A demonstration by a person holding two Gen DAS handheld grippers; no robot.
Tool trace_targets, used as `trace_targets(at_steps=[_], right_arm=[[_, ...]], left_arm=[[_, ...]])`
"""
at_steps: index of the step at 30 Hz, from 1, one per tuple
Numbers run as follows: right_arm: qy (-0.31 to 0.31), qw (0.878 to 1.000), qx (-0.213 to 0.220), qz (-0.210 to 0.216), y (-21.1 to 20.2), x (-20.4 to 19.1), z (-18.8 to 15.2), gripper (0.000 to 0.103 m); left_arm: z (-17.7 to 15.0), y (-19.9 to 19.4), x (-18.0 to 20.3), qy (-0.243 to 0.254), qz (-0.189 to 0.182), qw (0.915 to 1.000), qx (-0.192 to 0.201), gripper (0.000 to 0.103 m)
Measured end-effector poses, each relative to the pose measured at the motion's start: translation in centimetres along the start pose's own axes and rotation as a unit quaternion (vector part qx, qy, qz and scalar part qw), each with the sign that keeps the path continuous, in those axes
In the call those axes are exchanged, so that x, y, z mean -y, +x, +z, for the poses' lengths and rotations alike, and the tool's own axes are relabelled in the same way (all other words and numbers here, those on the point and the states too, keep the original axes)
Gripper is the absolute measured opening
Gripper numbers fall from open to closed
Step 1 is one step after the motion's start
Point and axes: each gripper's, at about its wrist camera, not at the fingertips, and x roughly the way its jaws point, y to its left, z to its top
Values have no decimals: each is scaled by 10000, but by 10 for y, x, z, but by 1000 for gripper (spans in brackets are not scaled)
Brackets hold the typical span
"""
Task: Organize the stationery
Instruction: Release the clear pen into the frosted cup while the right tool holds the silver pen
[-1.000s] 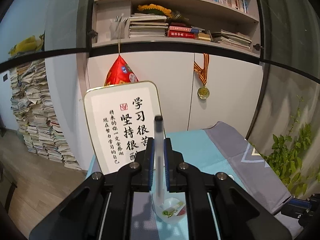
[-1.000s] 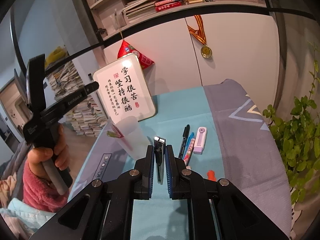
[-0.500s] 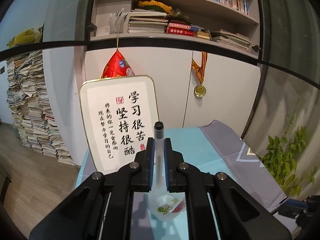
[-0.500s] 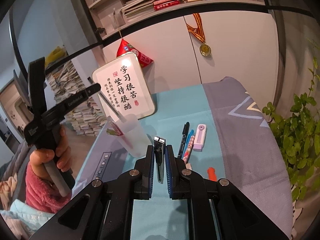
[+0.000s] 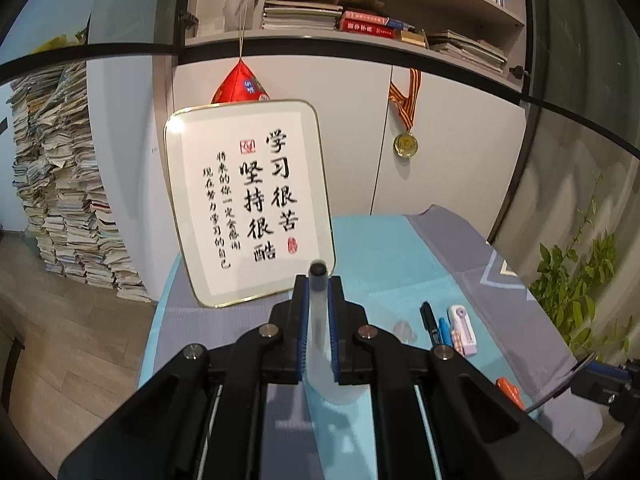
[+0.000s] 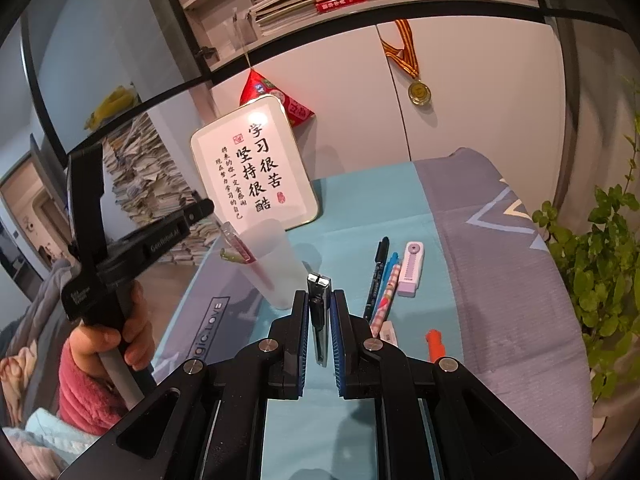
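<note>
Here, in the left wrist view, the left gripper (image 5: 319, 312) stands centre frame, its fingers (image 5: 301, 320) closed nearly together on a frosted translucent pen with a black end cap (image 5: 319, 320). The pen points upright, presumably so it can drop lengthwise into the translucent plastic cup (image 6: 268, 264), seen left of centre in the right wrist view on the teal-covered worktop (image 6: 360, 196). The right gripper (image 6: 319, 328), lower centre, is clamped just as narrowly on a slim black-and-silver utility knife (image 6: 319, 320), held clear of the worktop, probably awaiting its turn. Right of centre, a black marker (image 6: 376, 272), blue pen (image 6: 386, 276), pink checked pen (image 6: 385, 298) and lilac correction tape (image 6: 412, 268) lie side by side, unsorted.
</note>
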Motion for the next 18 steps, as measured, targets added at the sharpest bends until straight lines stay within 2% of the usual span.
trace_targets(at_steps=[5, 10, 12, 14, 16, 18], right_arm=[[-46, 10000, -32, 11, 2, -4, 0, 12], [-127, 9999, -73, 44, 6, -11, 0, 12], [-144, 9998, -90, 63, 7, -12, 0, 12], [-149, 9998, -97, 65, 8, -13, 0, 12], [-152, 9998, -94, 63, 8, -14, 0, 12], [-168, 9998, -88, 64, 8, -14, 1, 12]], left_arm=[[-9, -3, -2, -34, -46, 9999, -97, 8], [-17, -5, 1, 153, -66, 9997, -157, 9], [-21, -7, 3, 208, -76, 9996, -168, 12], [-24, -10, 4, 252, -63, 9996, -121, 25], [-25, -12, 3, 277, -37, 9996, -65, 30], [-27, -17, 2, 277, -35, 9996, -17, 30]])
